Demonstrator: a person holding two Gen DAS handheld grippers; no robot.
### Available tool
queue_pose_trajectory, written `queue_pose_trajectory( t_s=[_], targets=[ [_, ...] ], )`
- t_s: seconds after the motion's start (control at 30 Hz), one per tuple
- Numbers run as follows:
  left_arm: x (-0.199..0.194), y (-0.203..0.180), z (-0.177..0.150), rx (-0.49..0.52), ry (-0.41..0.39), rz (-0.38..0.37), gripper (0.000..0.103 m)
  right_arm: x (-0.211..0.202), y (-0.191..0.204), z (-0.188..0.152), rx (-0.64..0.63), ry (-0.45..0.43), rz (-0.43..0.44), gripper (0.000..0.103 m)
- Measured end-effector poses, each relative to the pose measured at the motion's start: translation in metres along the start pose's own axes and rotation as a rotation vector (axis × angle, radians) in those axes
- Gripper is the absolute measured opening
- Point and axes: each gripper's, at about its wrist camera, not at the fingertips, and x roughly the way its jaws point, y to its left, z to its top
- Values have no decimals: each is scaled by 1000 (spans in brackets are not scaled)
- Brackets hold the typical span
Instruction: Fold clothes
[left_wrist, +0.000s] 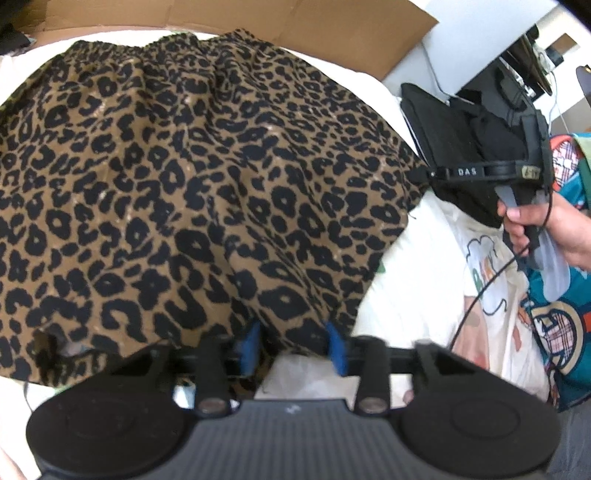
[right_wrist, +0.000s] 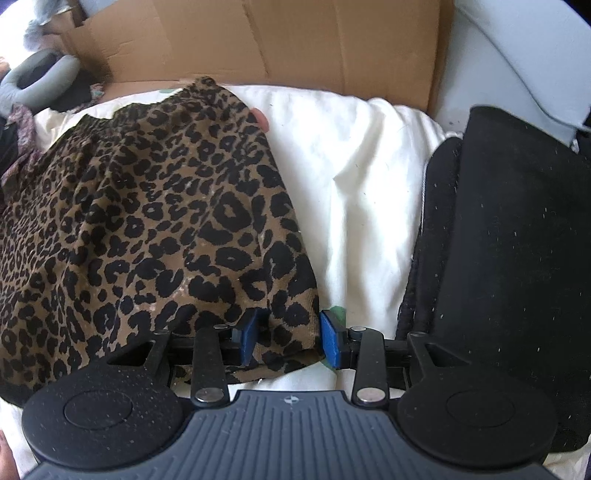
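Observation:
A leopard-print skirt (left_wrist: 192, 177) lies spread flat on white bedding (right_wrist: 351, 166), with its gathered waistband at the far side. My left gripper (left_wrist: 294, 343) sits at the near hem, its blue pads (left_wrist: 253, 339) pinching a bunch of the hem fabric. My right gripper (right_wrist: 290, 338) is at the skirt's (right_wrist: 155, 221) near right corner, and that corner fills the gap between its blue pads (right_wrist: 330, 341). In the left wrist view the right gripper (left_wrist: 430, 175) shows at the skirt's right edge, held by a person's hand (left_wrist: 546, 225).
A cardboard sheet (right_wrist: 258, 37) stands along the far edge of the bed. A black padded case (right_wrist: 517, 240) lies close on the right. Colourful printed cloth (left_wrist: 554, 314) is at the right of the left wrist view. A grey neck pillow (right_wrist: 37, 77) sits far left.

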Motion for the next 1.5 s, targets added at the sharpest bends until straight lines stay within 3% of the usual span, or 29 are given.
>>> queue_pose_trajectory(
  t_s=[0.03, 0.07, 0.17, 0.47, 0.57, 0.63, 0.7, 1.0, 1.03, 1.07, 1.1, 1.13, 1.3, 1.5],
  targets=[
    [2, 0, -1, 1, 13, -3, 21, -1, 1, 0, -11, 1, 0, 3],
    [3, 0, -2, 3, 19, -4, 14, -3, 1, 0, -20, 1, -1, 2],
    [0, -2, -3, 23, 22, -8, 7, -11, -1, 4, -31, -8, -24, 2],
    [-2, -2, -5, 90, 34, 28, 3, -27, -11, 22, 66, -33, -62, 1],
    [-2, 4, -5, 70, 45, 35, 3, -22, -11, 18, 101, -30, -35, 6],
    [-2, 8, -6, 67, 46, 43, 3, -19, -12, 15, 120, -27, -34, 32],
    [-1, 12, -5, 50, 47, 46, 3, -20, -15, 10, 141, -34, -26, 45],
    [0, 9, -4, 64, 58, 45, 3, 1, -17, -4, 177, -21, 46, 44],
    [0, 7, -4, 69, 59, 46, 3, 3, -16, -5, 172, -18, 47, 41],
    [1, 6, -2, 71, 59, 42, 3, 4, -15, -5, 166, -17, 46, 31],
    [1, 5, -1, 73, 59, 38, 3, 2, -14, -4, 160, -25, 38, 11],
    [0, 4, 0, 78, 57, 29, 3, -1, -15, -2, 154, -32, 38, 7],
    [-4, -3, 4, 90, 47, -16, 3, -23, -9, 7, 78, -71, -19, 4],
    [1, -10, 7, 85, 41, -59, 3, -42, -3, 16, 77, -110, -72, 3]
  ],
)
